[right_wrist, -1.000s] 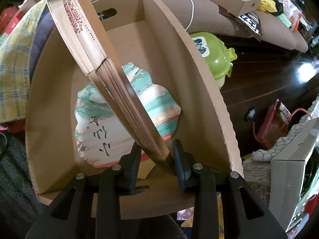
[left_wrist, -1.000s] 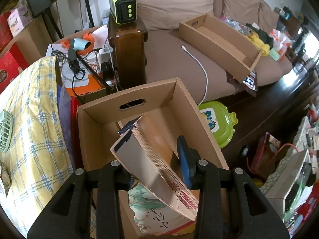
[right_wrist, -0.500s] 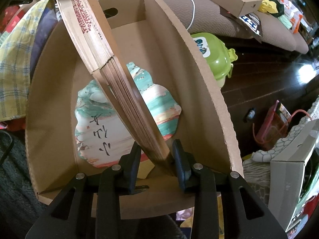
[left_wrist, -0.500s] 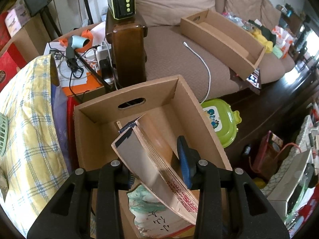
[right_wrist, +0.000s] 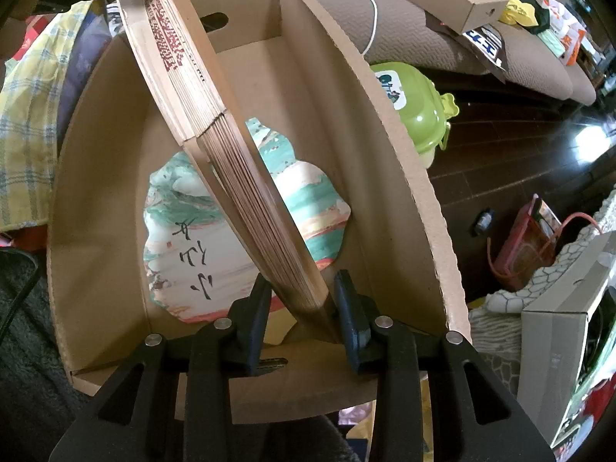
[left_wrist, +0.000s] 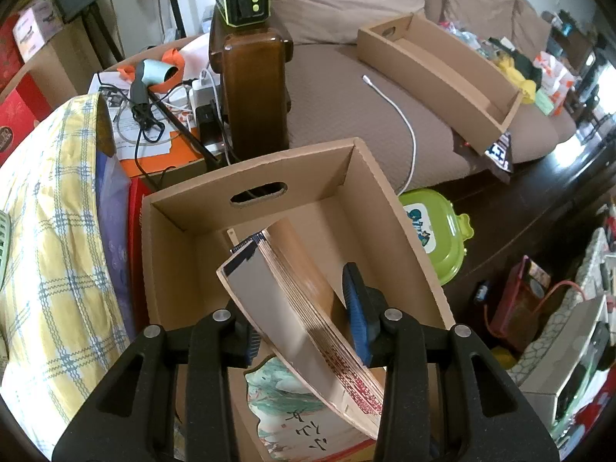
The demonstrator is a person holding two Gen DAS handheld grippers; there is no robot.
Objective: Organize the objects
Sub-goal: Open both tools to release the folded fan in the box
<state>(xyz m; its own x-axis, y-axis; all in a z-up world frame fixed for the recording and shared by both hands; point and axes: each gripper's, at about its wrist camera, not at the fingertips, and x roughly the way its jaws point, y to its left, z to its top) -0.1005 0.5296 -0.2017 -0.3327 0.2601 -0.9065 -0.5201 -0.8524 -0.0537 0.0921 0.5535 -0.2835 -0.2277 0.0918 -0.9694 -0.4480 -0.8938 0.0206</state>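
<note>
At far left in the left wrist view lies a yellow plaid cushion (left_wrist: 46, 238). Right of it stands the open cardboard box (left_wrist: 254, 177), with a painted round fan (right_wrist: 246, 227) flat on its floor.

The folded fan (left_wrist: 292, 308), a closed stack of thin wooden ribs, slants over the box interior, held at both ends. The left gripper (left_wrist: 304, 319) straddles the upper, paper-covered end; its left pad bears on the fan, but contact at the right pad cannot be confirmed. The right gripper (right_wrist: 304, 308) has its jaws clamped on the narrow pivot end, just above the box's near wall.

Handling judgement: the item is light and stiff lengthwise, but the ribs are thin and likely to splay or crack under side load. Grip across the flat outer guards, near the pivot. To the right, a green plastic case (left_wrist: 435, 235) sits on the floor.
</note>
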